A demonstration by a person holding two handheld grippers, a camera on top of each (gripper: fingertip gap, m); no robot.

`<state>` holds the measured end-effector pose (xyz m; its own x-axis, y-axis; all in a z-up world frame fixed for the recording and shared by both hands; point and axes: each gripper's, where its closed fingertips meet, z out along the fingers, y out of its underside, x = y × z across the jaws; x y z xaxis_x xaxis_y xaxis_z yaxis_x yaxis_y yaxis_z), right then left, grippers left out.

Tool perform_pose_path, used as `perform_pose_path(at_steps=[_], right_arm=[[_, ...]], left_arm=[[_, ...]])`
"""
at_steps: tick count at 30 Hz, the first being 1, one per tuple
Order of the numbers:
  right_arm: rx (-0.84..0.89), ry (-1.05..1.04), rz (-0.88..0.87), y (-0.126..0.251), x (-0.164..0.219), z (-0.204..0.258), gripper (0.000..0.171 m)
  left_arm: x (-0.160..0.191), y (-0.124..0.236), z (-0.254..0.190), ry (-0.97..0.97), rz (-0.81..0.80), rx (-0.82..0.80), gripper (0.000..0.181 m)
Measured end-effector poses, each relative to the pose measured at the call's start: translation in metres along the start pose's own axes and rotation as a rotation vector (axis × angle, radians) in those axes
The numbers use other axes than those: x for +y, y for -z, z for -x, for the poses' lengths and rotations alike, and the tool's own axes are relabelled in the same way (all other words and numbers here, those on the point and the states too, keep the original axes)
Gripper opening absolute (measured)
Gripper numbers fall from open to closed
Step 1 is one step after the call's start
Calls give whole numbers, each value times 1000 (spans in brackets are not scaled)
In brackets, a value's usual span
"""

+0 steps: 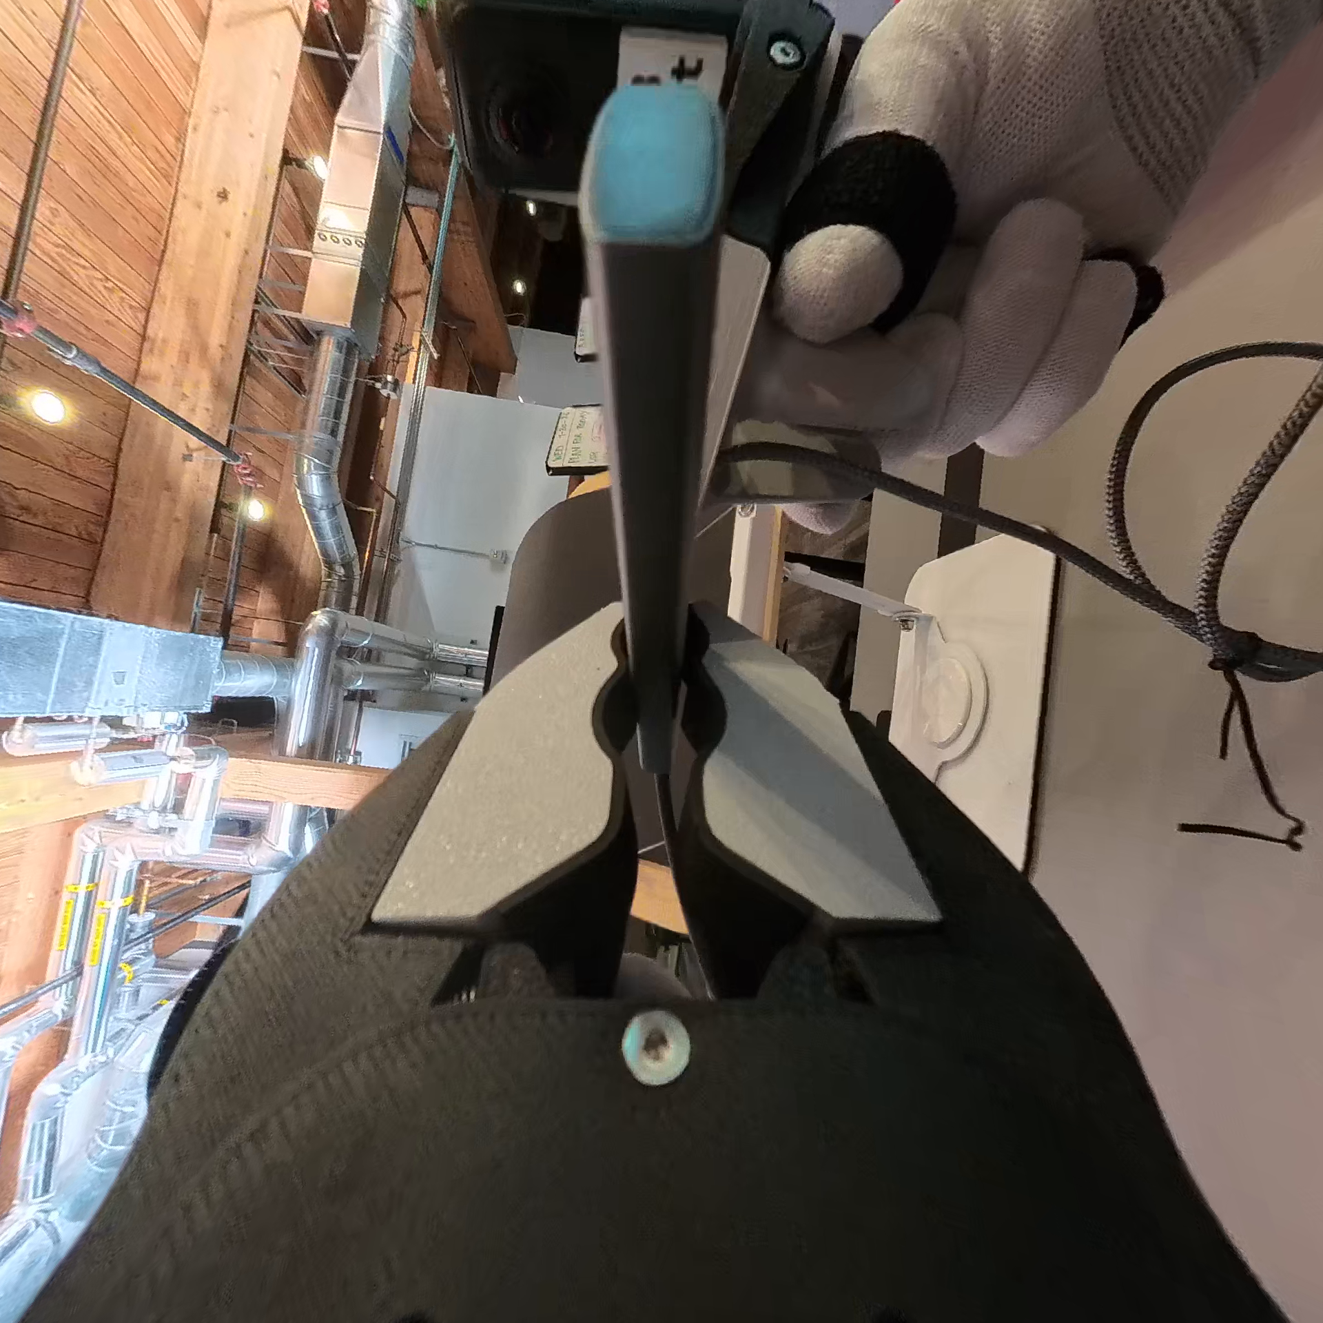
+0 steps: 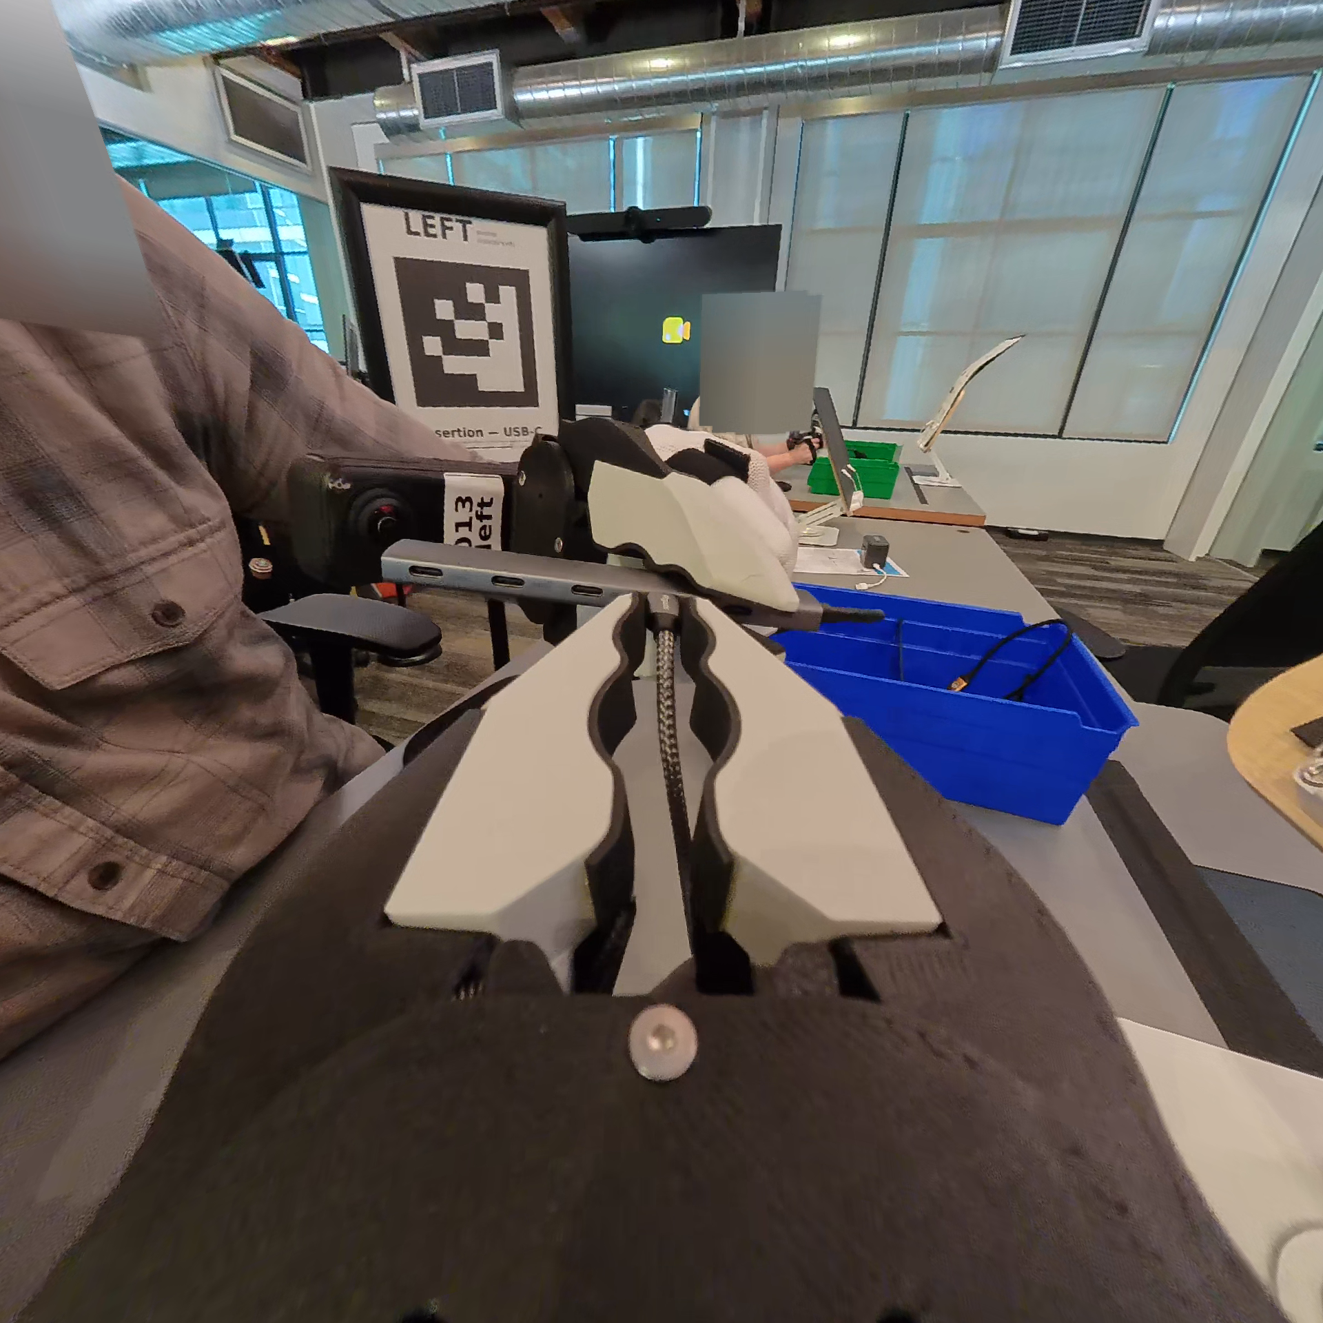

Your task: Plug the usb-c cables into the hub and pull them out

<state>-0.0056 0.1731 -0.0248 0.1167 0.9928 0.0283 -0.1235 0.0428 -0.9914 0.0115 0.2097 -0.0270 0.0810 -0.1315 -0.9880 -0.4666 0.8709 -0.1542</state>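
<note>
Left gripper [image 1: 655, 705] clamps the hub [image 2: 501, 576] level in mid-air, ports exposed, while the right gripper [image 2: 662, 630], nearly closed, pinches the braided usb-c cable [image 2: 669, 716] at a port.

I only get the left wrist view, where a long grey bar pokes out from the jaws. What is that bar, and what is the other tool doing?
Observer: It is the hub. The right wrist view shows three empty ports along its side.
Operator: And the other tool?
Observer: The right gripper pinches a braided cable by its plug, right at the hub's side.
Operator: Anything else nearby?
Observer: A blue bin beyond the hub holds another cable.
</note>
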Motion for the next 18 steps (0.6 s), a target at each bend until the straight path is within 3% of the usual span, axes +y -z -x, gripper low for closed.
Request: perform_pose_path(at_steps=[11, 18], right_arm=[[-104, -41, -34, 5, -4, 15, 7], [-85, -32, -59, 1, -7, 12, 7]], left_arm=[[-16, 7, 3, -44, -92, 11, 10], [-12, 9, 7, -18, -91, 2, 11]])
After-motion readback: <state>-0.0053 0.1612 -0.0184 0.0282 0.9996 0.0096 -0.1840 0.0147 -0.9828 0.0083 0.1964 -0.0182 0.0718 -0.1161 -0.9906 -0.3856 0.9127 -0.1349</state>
